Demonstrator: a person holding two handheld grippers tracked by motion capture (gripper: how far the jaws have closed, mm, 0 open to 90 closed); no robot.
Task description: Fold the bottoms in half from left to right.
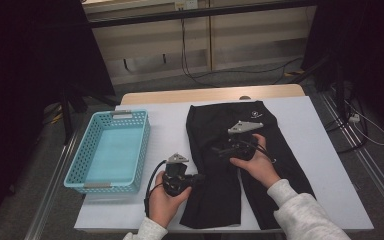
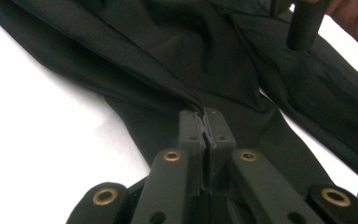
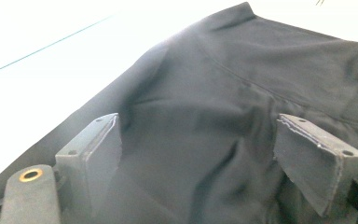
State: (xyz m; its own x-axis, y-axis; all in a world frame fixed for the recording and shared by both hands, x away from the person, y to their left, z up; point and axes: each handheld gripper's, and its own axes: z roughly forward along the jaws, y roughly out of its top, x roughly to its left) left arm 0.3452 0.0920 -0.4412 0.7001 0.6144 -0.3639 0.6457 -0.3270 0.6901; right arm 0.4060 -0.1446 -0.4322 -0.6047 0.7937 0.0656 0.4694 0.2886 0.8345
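While the left gripper [image 1: 198,178] pinches the black trousers' [image 1: 220,135] edge, the right gripper's [image 1: 219,151] spread jaws may bunch the loose cloth.

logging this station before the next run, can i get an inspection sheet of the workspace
surface: white sheet over a wooden table, bare at its far edge
job's things: black fabric trousers spread flat on the sheet
clutter: empty light-blue perforated plastic basket left of the trousers
grippers: left hand-held gripper shut on a fold at the trousers' edge; right hand-held gripper open over the cloth
cables: black cable looping from the left hand-held gripper; cords on the floor behind the table
surroundings: dark curtains at both sides, pale wall panels behind
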